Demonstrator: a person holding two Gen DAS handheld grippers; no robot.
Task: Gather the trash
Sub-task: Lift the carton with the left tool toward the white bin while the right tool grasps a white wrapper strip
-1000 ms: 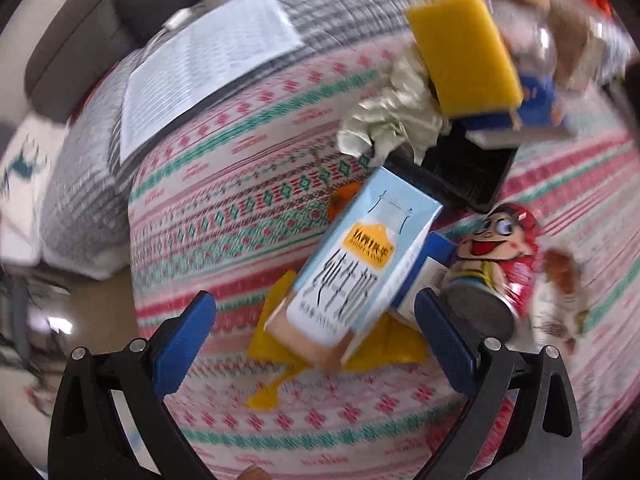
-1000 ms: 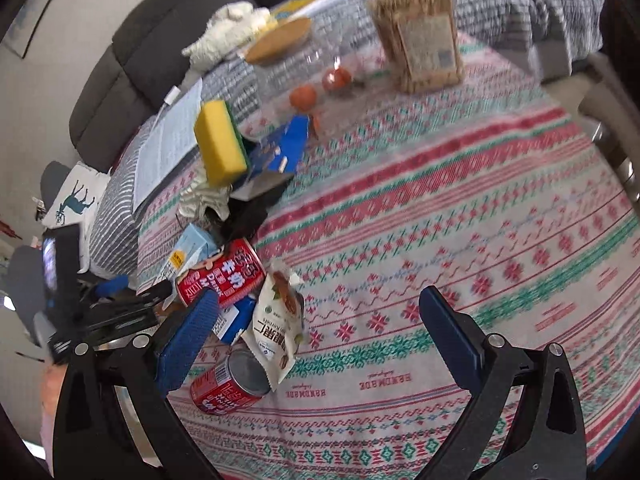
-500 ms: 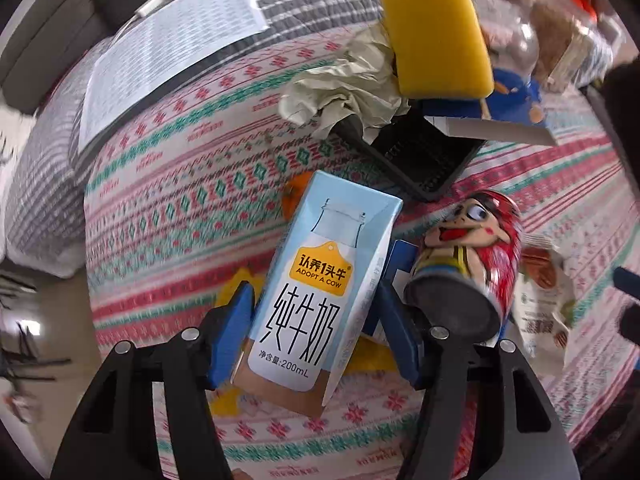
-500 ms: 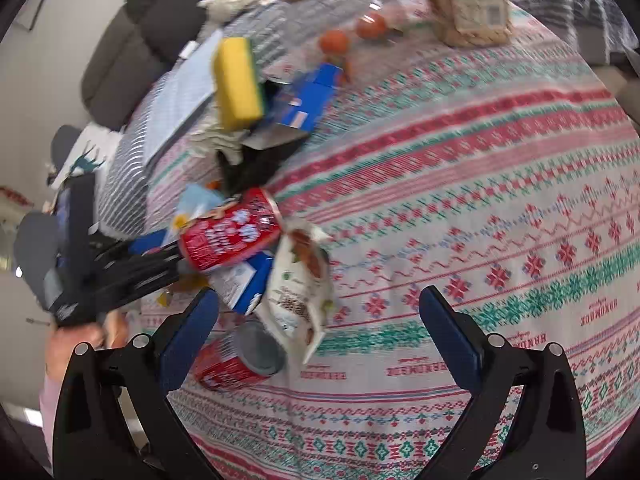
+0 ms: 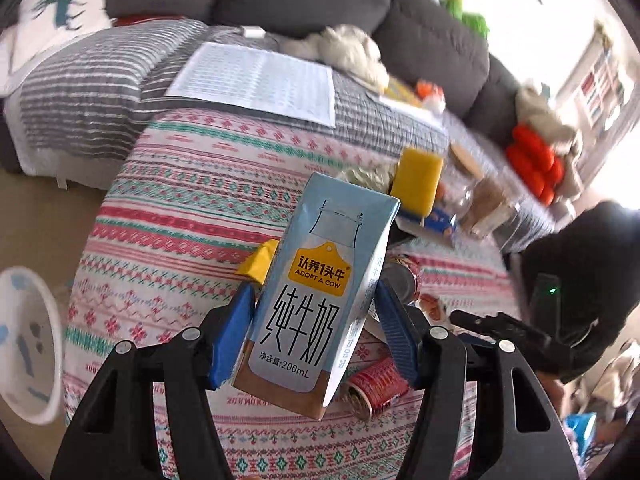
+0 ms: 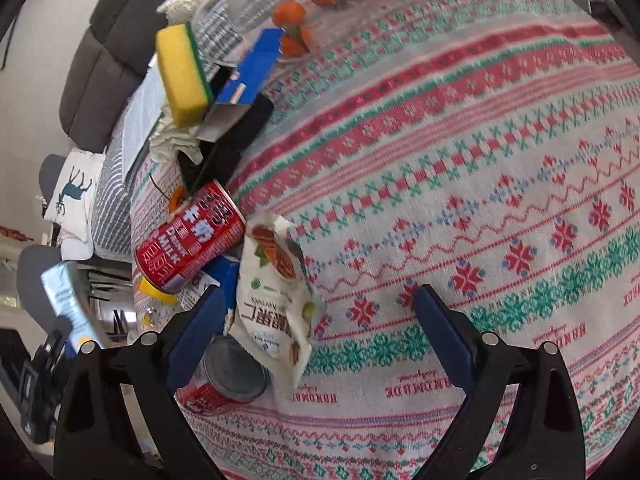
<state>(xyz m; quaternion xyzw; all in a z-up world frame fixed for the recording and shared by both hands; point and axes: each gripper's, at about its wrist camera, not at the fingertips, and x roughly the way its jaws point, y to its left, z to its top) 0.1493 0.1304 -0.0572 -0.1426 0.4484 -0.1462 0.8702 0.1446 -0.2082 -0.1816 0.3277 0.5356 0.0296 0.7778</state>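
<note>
so the left hand-held gripper [image 5: 314, 334] is clamped on the milk carton [image 5: 320, 292], blue pads squeezing its two narrow sides, carton lifted clear of the tabletop [image 5: 180, 208] and tilted a bit. the white bin [image 5: 28, 344] sits off at the left edge of that view, so i'd guess that's where it goes.

what could go wrong: the pads only catch the lower half of the carton and it leans, so a quick swing could make it pivot or slide out. it's thin card too, so a hard squeeze may buckle it and dribble any leftovers on the cloth.

the right hand-held gripper [image 6: 316, 326] holds nothing and its jaws are closing, with the snack wrapper [image 6: 276, 300] between them, nearer the left pad. that pad sits right over a red can [image 6: 224, 380] lying on its side, so it could bump the can and roll it toward the edge. the wrapper is floppy and may just crumple away. another red can [image 6: 190, 240] rests on the pile just beyond.

the carton itself: pale blue, a bottle outline, yellow tag label, brown band at the bottom, corners mostly crisp.
</note>
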